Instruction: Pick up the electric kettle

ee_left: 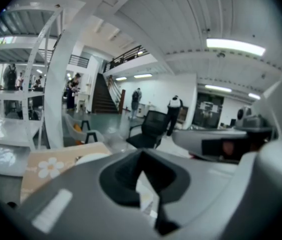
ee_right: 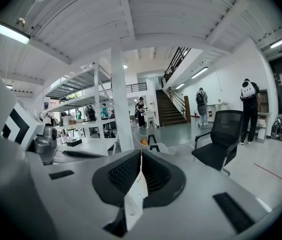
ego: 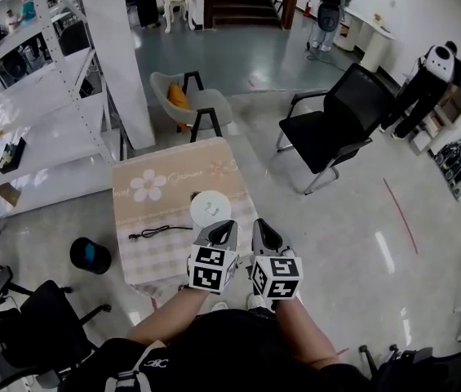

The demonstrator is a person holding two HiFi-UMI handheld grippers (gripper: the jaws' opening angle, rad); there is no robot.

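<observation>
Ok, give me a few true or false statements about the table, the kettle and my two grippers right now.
1. The left gripper and the right gripper are both shut with nothing between their jaws. True.
2. The white electric kettle stands on the floor. False: it stands on the table with the flowered cloth.
3. A black cable lies on the table, left of the kettle in the head view. True.
4. The left gripper is gripping the kettle. False: its jaws are shut on nothing.
5. Someone sits in the black office chair. False: it is empty.
</observation>
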